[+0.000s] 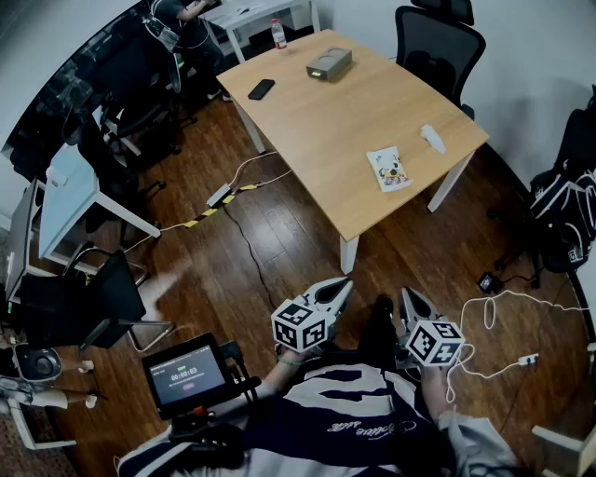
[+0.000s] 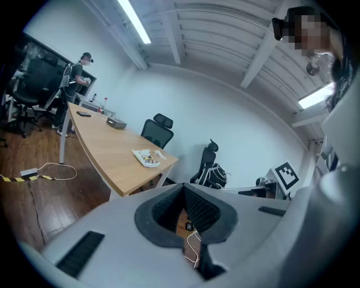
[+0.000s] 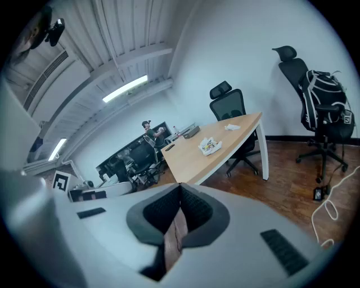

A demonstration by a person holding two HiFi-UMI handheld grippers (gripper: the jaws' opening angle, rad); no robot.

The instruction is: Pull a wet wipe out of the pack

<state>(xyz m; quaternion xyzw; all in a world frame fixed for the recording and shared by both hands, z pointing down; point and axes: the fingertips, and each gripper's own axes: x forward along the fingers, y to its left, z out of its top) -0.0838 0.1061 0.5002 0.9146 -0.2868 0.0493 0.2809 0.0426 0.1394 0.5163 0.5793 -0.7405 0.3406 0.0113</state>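
Note:
The wet wipe pack [image 1: 389, 170], a flat printed pouch, lies near the right edge of the wooden table [image 1: 326, 130]. It also shows small and far off as the pack [image 2: 147, 158] in the left gripper view and as the pack [image 3: 210, 145] in the right gripper view. Both grippers are held low over the floor, well short of the table. My left gripper [image 1: 346, 282] is shut with nothing between its pads. My right gripper [image 1: 407, 294] is shut and empty too. Both point towards the table from its near corner.
A small white object [image 1: 431, 138], a grey box [image 1: 329, 64] and a black phone [image 1: 261, 88] also lie on the table. An office chair [image 1: 438, 42] stands behind it. Cables [image 1: 233, 200] cross the wooden floor. A backpack [image 1: 563, 210] sits at the right. A person [image 1: 182, 28] stands at the far desks.

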